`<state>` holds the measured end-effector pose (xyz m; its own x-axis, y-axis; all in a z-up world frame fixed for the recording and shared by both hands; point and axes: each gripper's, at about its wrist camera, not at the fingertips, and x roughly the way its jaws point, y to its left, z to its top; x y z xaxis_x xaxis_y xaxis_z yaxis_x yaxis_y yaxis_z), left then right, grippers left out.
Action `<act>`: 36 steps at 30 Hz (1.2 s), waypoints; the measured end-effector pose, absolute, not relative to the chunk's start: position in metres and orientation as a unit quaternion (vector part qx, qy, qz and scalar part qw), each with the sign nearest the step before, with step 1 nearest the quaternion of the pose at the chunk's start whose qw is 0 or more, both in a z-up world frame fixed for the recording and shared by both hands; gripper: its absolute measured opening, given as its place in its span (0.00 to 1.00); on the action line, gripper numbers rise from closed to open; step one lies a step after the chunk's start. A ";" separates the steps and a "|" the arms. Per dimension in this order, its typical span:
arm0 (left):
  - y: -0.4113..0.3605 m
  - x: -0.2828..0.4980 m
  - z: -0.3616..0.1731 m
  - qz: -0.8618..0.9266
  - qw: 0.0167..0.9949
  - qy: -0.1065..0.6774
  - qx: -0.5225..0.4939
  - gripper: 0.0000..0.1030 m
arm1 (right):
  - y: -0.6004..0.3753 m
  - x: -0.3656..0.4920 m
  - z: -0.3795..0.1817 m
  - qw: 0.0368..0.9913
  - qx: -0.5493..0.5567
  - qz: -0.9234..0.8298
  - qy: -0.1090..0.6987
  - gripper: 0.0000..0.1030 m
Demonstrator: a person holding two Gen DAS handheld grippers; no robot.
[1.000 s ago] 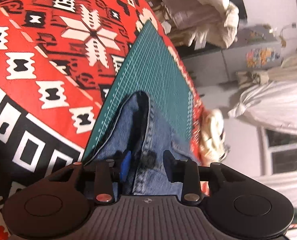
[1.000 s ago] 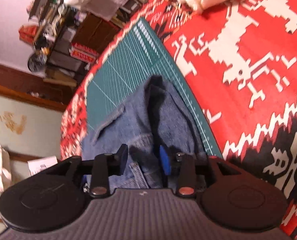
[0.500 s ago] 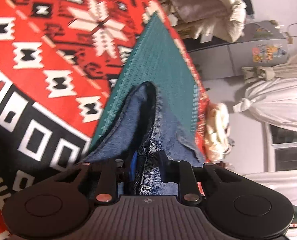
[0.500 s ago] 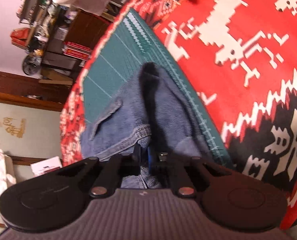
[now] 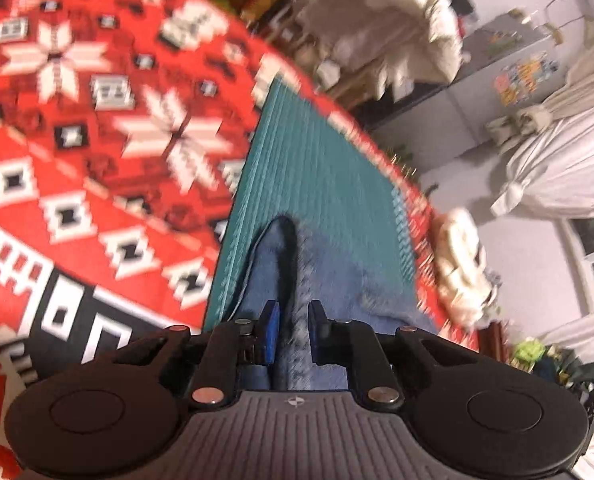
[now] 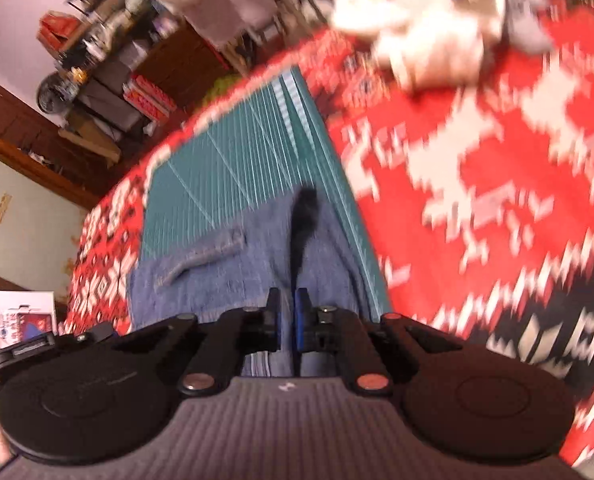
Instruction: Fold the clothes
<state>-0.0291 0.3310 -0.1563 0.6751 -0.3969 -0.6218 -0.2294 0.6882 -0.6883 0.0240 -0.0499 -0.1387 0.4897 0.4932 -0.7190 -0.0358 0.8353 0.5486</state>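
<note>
Blue denim jeans [image 5: 337, 280] run ahead of my grippers on the green cutting mat [image 5: 317, 176], bare mat beyond; left gripper [image 5: 293, 330] and right gripper [image 6: 288, 314] each clamp a fold.

Green cutting mat [image 5: 317, 184] atop red patterned cloth [image 5: 77, 128]; white bundled curtain [image 5: 557, 168] and cluttered shelves [image 6: 97, 60] beyond.

Both wrist views look forward along their fingers, close and low over the jeans [image 5: 337, 272], sharing the green cutting mat [image 6: 225, 176].
</note>
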 end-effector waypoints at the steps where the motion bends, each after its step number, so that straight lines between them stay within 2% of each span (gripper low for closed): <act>1: 0.331 -0.029 -0.153 -0.054 0.832 0.388 -0.393 0.13 | -0.051 0.024 -0.133 0.837 0.239 0.164 0.464 0.07; 6: 0.313 -0.003 -0.149 -0.083 0.843 0.367 -0.385 0.13 | -0.034 0.040 -0.131 0.850 0.243 0.193 0.426 0.07; 10: 0.300 0.016 -0.166 -0.100 0.830 0.389 -0.387 0.13 | -0.021 0.052 -0.149 0.843 0.226 0.201 0.446 0.07; 11: 0.297 0.019 -0.170 -0.099 0.829 0.401 -0.378 0.13 | -0.022 0.053 -0.154 0.839 0.228 0.198 0.453 0.03; 12: 0.293 0.020 -0.173 -0.096 0.831 0.408 -0.365 0.08 | -0.023 0.055 -0.159 0.836 0.229 0.194 0.460 0.00; 15: 0.290 0.019 -0.178 -0.084 0.838 0.423 -0.335 0.02 | -0.025 0.059 -0.173 0.825 0.235 0.182 0.480 0.00; 27: 0.304 0.006 -0.182 -0.073 0.822 0.435 -0.359 0.02 | -0.046 0.051 -0.179 0.808 0.282 0.149 0.495 0.00; 33: 0.312 0.013 -0.172 -0.079 0.829 0.392 -0.392 0.02 | -0.049 0.053 -0.152 0.830 0.308 0.166 0.434 0.03; 36: 0.312 0.023 -0.175 -0.081 0.827 0.385 -0.402 0.02 | -0.034 0.063 -0.144 0.844 0.286 0.198 0.408 0.05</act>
<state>0.0226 0.3117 -0.1749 0.6903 -0.4438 -0.5715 -0.1750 0.6640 -0.7270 0.0626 -0.0342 -0.1437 0.5883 0.5670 -0.5765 -0.1005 0.7587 0.6437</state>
